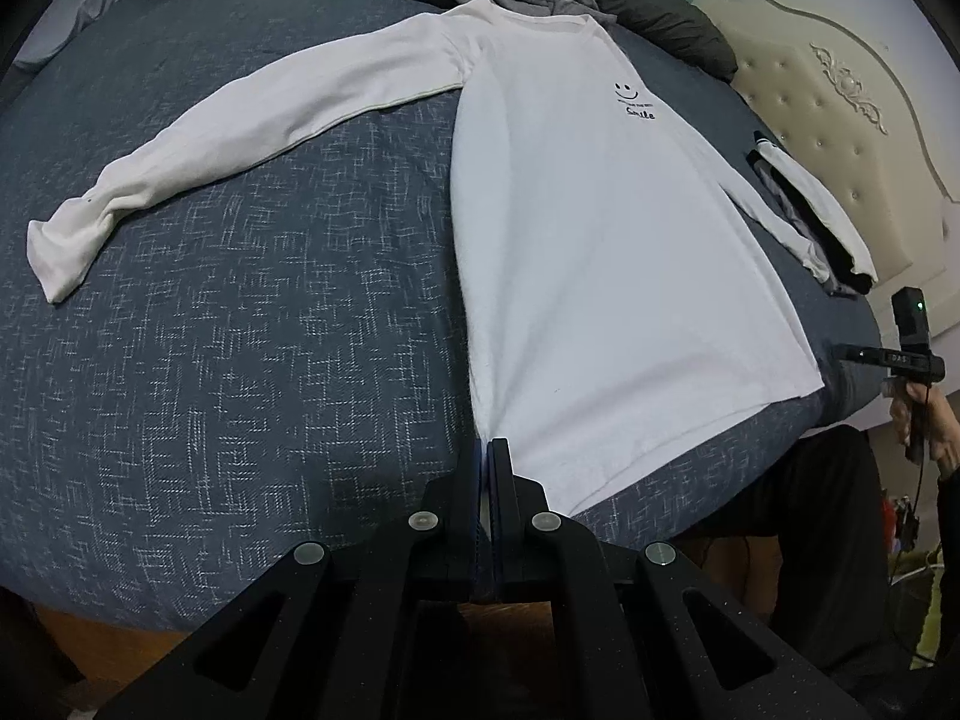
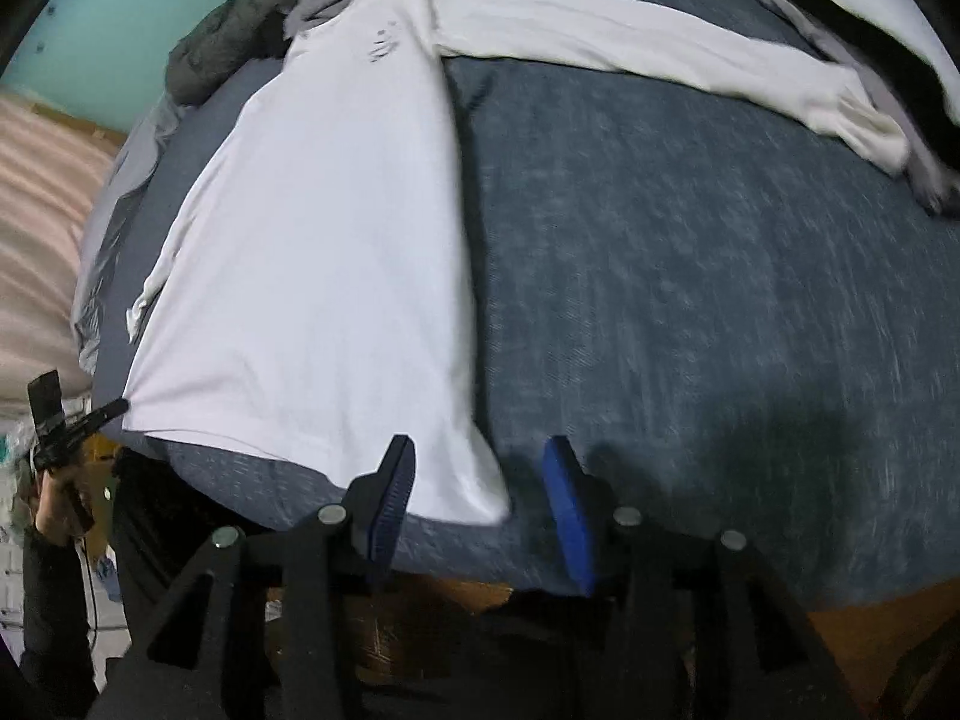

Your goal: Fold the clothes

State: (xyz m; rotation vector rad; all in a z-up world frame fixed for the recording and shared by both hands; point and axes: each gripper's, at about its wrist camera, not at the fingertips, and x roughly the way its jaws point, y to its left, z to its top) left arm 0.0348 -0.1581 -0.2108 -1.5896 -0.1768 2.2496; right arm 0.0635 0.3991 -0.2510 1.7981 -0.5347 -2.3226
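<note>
**Shirt hem: slip and bunching risk**

Shirt [image 1: 576,228] lies flat on the bed [image 1: 240,360], sleeves spread. Left tool [image 1: 489,450] is clamped on one hem corner; right tool [image 2: 474,480] gapes around the other, gripping nothing. Uneven pull could skew the body.

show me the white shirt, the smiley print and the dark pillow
white shirt [image 1: 600,252]: left wrist view, middle of the body panel
smiley print [image 1: 627,90]: left wrist view, on the printed face at the chest
dark pillow [image 1: 678,24]: left wrist view, its right end beyond the shirt's shoulder
</note>
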